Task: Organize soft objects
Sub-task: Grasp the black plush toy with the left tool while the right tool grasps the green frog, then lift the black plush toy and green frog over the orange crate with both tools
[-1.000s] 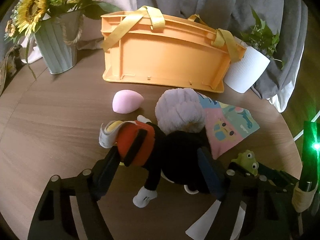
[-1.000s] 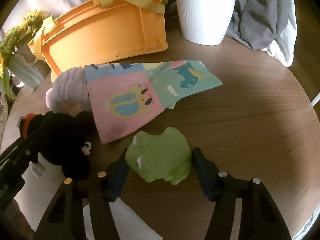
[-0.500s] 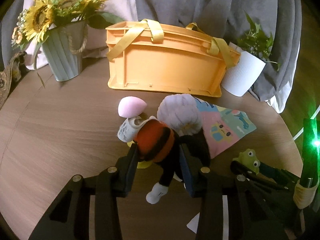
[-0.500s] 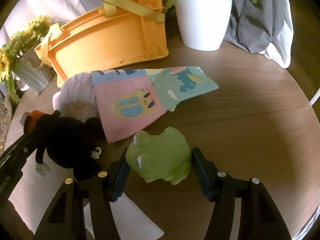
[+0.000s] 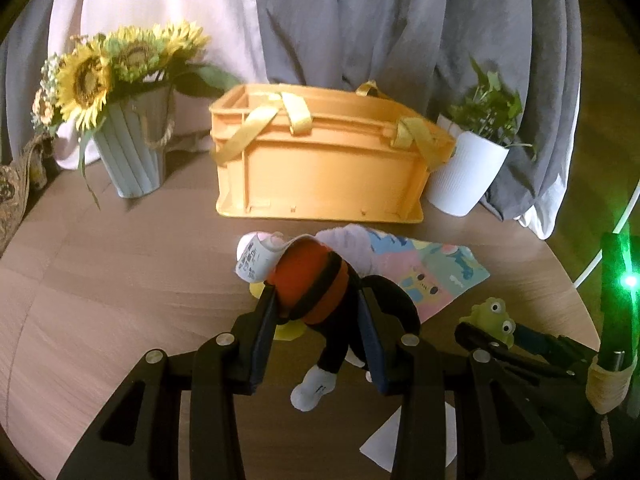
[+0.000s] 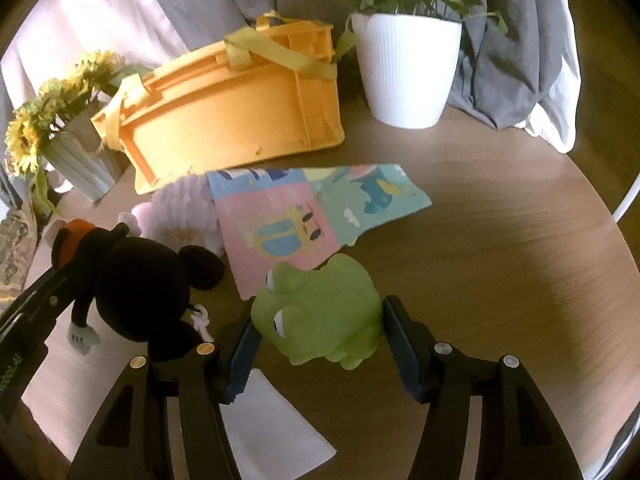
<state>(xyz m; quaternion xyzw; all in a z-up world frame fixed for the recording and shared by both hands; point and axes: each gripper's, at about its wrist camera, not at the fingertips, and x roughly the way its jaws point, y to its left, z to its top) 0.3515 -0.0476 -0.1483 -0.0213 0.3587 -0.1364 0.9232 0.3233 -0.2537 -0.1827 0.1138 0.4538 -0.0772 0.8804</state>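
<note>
My left gripper point(image 5: 318, 320) is shut on a black mouse plush with red shorts point(image 5: 312, 284) and holds it above the table; the plush also shows in the right wrist view point(image 6: 140, 276). My right gripper point(image 6: 320, 328) is shut on a green frog toy point(image 6: 320, 312), lifted just off the table; the frog shows in the left wrist view point(image 5: 492, 316). An orange crate with yellow handles point(image 5: 320, 168) stands behind. A lilac fluffy ball point(image 6: 180, 212) and a colourful cloth point(image 6: 304, 216) lie in front of it.
A sunflower vase point(image 5: 132, 152) stands at the back left and a white plant pot point(image 5: 464, 176) at the back right, both beside the crate. Grey and white cloth hangs behind. White paper point(image 6: 272, 424) lies near the table's front edge.
My left gripper has closed on the mouse plush and lifted it off the table. My right gripper has risen slightly with the frog. Both views have pulled up and back.
</note>
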